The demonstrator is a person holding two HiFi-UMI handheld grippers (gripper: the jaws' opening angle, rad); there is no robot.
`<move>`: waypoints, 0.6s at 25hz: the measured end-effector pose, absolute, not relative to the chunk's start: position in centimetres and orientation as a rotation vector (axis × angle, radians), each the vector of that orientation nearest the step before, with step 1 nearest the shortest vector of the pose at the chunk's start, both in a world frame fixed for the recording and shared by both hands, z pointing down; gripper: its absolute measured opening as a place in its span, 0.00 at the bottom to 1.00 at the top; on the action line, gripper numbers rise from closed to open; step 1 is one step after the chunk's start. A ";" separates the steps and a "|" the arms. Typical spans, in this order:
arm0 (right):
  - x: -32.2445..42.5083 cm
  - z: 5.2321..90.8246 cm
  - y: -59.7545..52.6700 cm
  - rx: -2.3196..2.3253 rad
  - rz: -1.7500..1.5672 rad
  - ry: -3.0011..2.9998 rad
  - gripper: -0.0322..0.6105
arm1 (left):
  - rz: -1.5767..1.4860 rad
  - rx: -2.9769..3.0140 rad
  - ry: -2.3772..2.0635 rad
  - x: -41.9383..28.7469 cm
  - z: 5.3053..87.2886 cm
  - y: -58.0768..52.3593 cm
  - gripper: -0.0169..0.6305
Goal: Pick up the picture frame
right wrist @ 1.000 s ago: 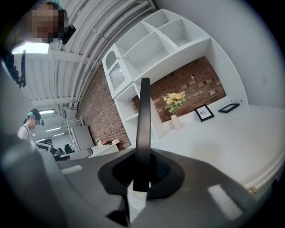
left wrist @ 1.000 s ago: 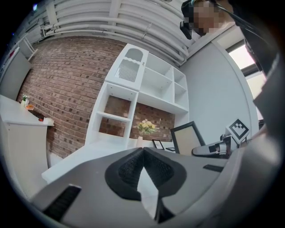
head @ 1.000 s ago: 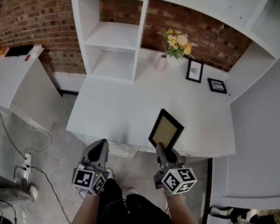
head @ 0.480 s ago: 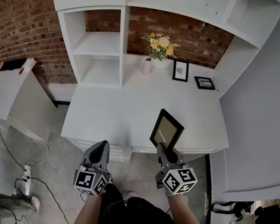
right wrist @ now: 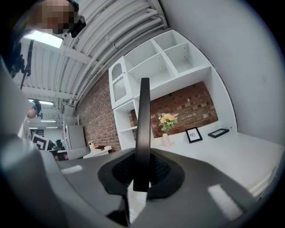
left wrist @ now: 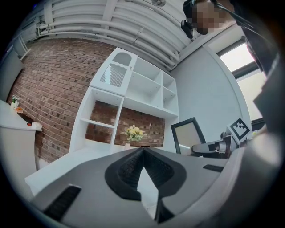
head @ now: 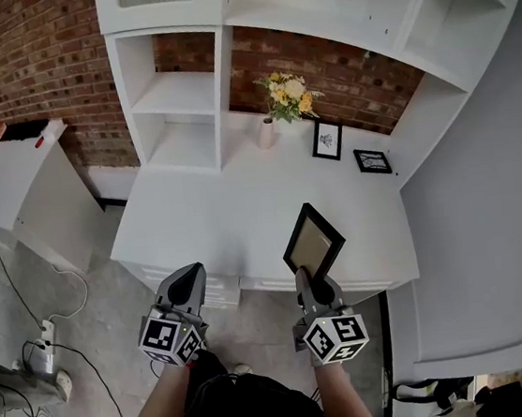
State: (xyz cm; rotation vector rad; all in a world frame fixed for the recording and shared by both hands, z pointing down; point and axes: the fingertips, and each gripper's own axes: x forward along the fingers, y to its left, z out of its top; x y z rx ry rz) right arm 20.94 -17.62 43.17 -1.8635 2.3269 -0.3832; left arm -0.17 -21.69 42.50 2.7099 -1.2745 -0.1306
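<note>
A black picture frame (head: 312, 240) with a tan inside stands up from my right gripper (head: 301, 276), which is shut on its lower edge, in front of the white desk (head: 214, 213). In the right gripper view the frame (right wrist: 142, 129) shows edge-on as a dark bar pinched between the pads. The left gripper view catches the same frame (left wrist: 189, 135) at the right. My left gripper (head: 187, 280) hangs beside it to the left, shut with nothing in it; its jaws (left wrist: 141, 153) meet at the tips.
On the desk's far side stand a vase of yellow flowers (head: 285, 96), a small upright picture (head: 327, 140) and a flat dark frame (head: 373, 161). White shelving (head: 177, 100) rises behind. A second white table (head: 11, 172) is at left; cables (head: 44, 324) lie on the floor.
The view has drifted, so the desk and shelves sit further left and lower. Both grippers keep their places in the picture and the frame stays clamped in the right one.
</note>
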 end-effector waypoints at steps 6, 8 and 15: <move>21.9 42.3 -17.3 -1.867 -0.352 2.303 0.10 | -0.158 2.734 -1.264 0.7 41.5 -21.5 0.04; 22.1 42.2 -17.1 -1.871 -0.347 2.295 0.10 | -0.162 2.742 -1.257 1.0 41.3 -21.3 0.04; 22.8 41.9 -16.6 -1.866 -0.341 2.292 0.10 | -0.149 2.758 -1.241 1.7 40.7 -20.8 0.04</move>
